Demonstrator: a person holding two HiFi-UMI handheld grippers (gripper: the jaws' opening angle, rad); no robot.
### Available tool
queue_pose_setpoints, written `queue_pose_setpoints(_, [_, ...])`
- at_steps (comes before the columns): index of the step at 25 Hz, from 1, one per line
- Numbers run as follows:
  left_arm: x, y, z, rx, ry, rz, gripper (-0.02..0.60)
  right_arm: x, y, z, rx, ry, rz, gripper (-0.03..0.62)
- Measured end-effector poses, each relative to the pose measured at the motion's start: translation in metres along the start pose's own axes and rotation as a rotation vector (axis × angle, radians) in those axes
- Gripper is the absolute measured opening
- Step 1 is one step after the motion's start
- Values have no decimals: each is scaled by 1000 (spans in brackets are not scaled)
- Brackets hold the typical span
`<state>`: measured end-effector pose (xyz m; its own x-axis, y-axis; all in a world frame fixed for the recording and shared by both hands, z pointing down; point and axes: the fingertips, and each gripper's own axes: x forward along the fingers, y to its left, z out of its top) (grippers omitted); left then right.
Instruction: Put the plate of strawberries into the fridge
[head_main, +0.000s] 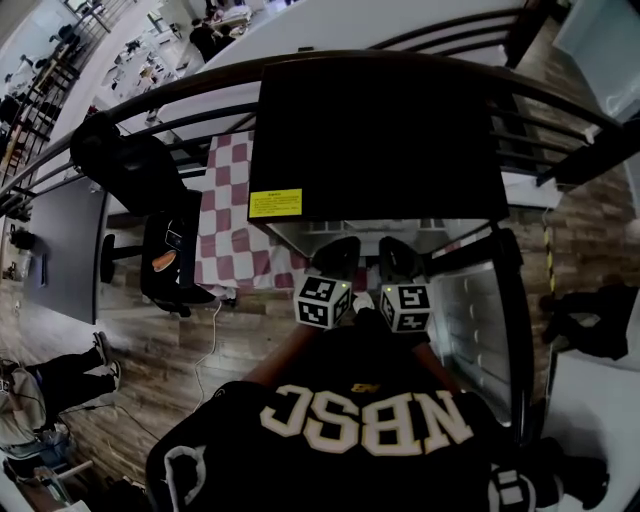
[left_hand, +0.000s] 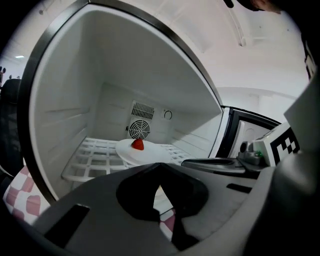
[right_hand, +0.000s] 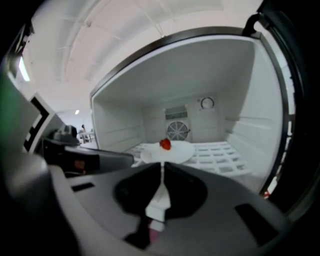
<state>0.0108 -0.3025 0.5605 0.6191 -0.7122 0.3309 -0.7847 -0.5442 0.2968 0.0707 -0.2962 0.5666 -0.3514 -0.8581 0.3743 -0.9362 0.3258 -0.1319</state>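
A white plate (left_hand: 150, 152) carrying one red strawberry (left_hand: 137, 144) rests on the white wire shelf (left_hand: 95, 157) inside the open fridge, in front of the round fan grille. The right gripper view shows the same plate (right_hand: 175, 152) and strawberry (right_hand: 165, 144). My left gripper (left_hand: 160, 168) is shut and empty, just outside the fridge mouth, apart from the plate. My right gripper (right_hand: 162, 168) is also shut and holds nothing. In the head view both grippers, left (head_main: 338, 258) and right (head_main: 397, 258), sit side by side below the black fridge top (head_main: 380, 130).
The fridge door (head_main: 480, 310) stands open to the right. A red-and-white checkered cloth (head_main: 232, 215) lies left of the fridge, beside a black chair (head_main: 150, 200). A yellow label (head_main: 275, 203) sits on the fridge top. A curved railing (head_main: 120, 115) runs behind.
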Motion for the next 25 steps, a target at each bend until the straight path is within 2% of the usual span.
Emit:
queue_pose_setpoints(3, [-14,-8,5,-3,-24,-27,16,-16,7,1,3,-21,-15,35])
queue_pose_setpoints(11, [-66,-28,12,53,-116,-58,15,-63,37,4,35,-103,-25,34])
queue_pose_setpoints(17, [-114,-49,12,30,-209,-96,16,-105,65,-3,21,-129,-44,34])
queue_pose_setpoints(21, [-142,-55,1,47,-220,-95,16,-128,84,-11,9,-154,-64,34])
queue_pose_setpoints(25, [-167,-56,-17,31,-221,-86,16,-150,104,-29,7,-148,-75,34])
